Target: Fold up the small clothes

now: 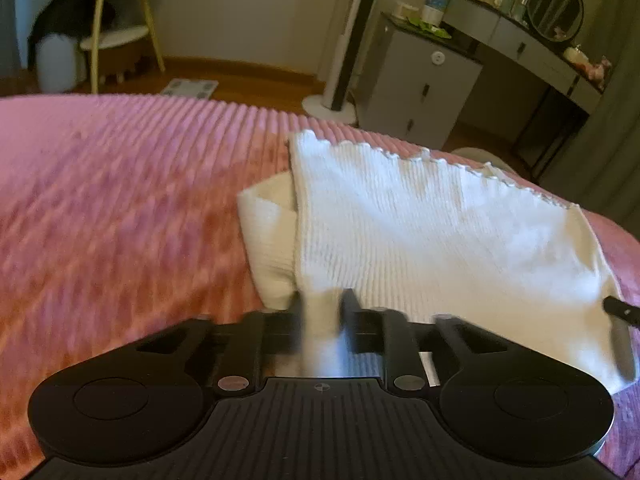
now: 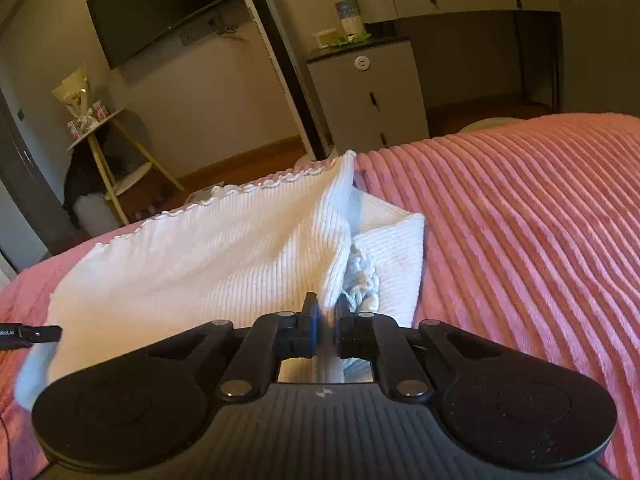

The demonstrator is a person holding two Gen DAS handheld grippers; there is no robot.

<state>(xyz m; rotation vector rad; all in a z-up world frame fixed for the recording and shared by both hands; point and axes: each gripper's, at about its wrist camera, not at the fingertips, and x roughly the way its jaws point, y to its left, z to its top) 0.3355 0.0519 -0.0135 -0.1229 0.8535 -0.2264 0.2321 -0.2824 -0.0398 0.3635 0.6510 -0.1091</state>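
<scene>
A small white ribbed knit garment [image 1: 420, 224] with a scalloped hem lies on the pink ribbed bedspread [image 1: 120, 208], lifted at its near edge. My left gripper [image 1: 322, 300] is shut on its near left corner. My right gripper [image 2: 326, 304] is shut on its near right corner, where the garment [image 2: 208, 256] bunches up. A folded sleeve [image 1: 268, 240] sticks out on the left side, another [image 2: 392, 248] on the right. The right gripper's finger [image 1: 620, 312] shows at the left view's right edge; the left gripper's finger [image 2: 36, 334] shows at the right view's left edge.
Beyond the bed's far edge stand a tower fan [image 1: 348, 40], a grey cabinet [image 1: 420, 80] and a dressing table with a round mirror [image 1: 554, 6]. A small round side table [image 1: 116, 36] stands far left. A wall TV [image 2: 160, 8] hangs above. The bedspread [image 2: 520, 220] spreads wide on both sides.
</scene>
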